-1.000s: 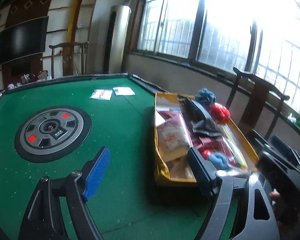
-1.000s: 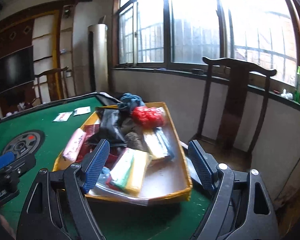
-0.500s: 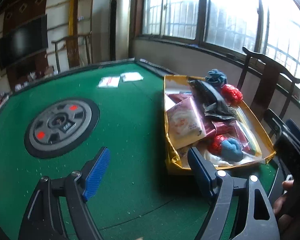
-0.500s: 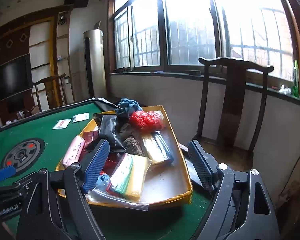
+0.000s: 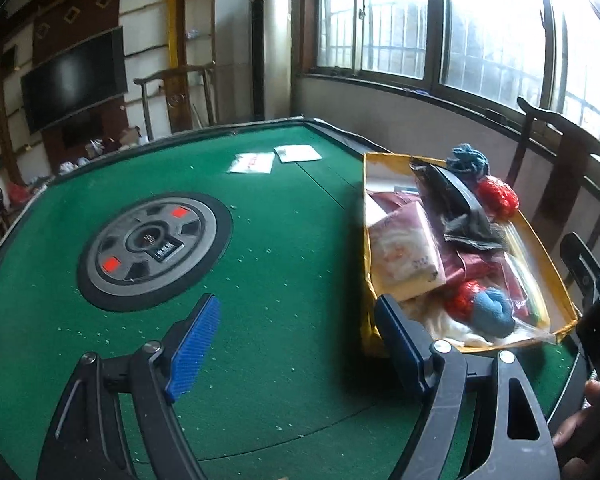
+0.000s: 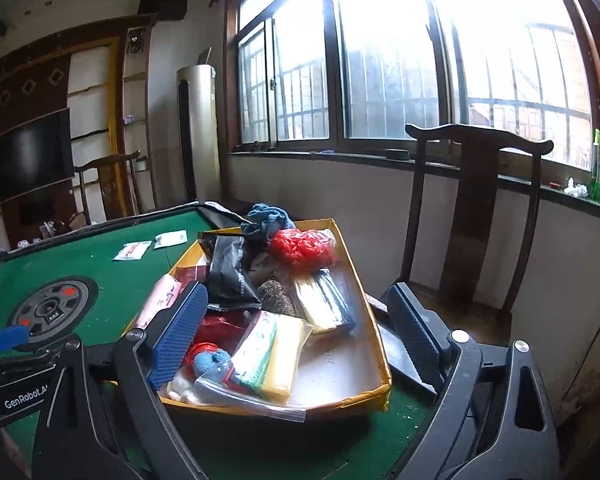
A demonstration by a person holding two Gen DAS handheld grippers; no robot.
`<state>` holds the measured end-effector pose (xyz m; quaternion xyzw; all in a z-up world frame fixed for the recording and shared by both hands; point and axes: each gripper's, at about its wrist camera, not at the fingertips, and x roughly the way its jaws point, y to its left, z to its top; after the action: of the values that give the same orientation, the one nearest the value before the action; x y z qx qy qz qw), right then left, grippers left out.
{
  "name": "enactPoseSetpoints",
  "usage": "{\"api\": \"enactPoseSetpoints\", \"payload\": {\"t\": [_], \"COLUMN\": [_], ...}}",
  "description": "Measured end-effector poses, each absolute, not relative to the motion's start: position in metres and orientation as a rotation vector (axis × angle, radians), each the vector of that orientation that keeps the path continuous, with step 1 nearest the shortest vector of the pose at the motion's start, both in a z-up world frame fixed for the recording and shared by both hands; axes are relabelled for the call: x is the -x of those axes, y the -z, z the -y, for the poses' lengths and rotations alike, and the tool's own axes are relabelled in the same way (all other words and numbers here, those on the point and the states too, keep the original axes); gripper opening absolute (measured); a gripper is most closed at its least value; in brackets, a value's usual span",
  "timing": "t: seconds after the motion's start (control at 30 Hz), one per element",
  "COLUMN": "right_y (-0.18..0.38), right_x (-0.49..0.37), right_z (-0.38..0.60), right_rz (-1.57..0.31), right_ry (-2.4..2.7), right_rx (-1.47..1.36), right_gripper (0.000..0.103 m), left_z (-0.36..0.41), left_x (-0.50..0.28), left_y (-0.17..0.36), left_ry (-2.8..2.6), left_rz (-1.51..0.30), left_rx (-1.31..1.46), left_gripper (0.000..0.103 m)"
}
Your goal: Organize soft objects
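Against the earlier frames, the right gripper (image 6: 296, 332) has just been opening its jaws wider, nothing pinched between them; the tray contents are merely showing behind the gap. The left gripper (image 5: 296, 344) is tilting further down than a second ago, so the green table (image 5: 260, 272) is filling more of its view, and the yellow tray (image 5: 366, 240) is sitting lower and nearer in frame. Its jaws are standing wide apart, empty, hovering over bare felt just left of the tray. The tray is resting at the table's right edge, near the window wall, its long axis running from the near edge away toward the windows; the contents are looking unchanged. Inside, a pink packet (image 5: 404, 256) is lying along the left wall, a black pouch (image 6: 230, 276) is slanting across the middle, a red mesh ball (image 6: 302, 250) and blue cloth (image 6: 270, 218) are sitting at the far end, and a zip bag (image 6: 256, 360) of coloured cloths is overhanging the near rim. Two white packets (image 5: 252, 163) are lying on the felt farther off, beyond the round centre panel (image 5: 154, 240). A hand (image 5: 576, 428) is showing at the left view's lower right corner.
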<state>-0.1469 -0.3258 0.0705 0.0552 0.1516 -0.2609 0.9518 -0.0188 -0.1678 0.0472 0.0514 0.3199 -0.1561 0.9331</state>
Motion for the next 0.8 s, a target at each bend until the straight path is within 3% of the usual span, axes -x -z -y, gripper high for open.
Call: {"api": "enactPoseSetpoints", "payload": {"t": [0.8], "right_y": [-0.0709], "right_x": [0.1505], "right_z": [0.3218], "right_rz": [-0.309], "right_ry": [0.508], "right_rx": [-0.112], "right_gripper": [0.092], "left_z": [0.1757], "left_x": [0.0290], "left_y": [-0.0501], "left_ry": [0.291], "left_rz": [-0.584], "left_rx": [-0.171], "left_gripper": [0.080]}}
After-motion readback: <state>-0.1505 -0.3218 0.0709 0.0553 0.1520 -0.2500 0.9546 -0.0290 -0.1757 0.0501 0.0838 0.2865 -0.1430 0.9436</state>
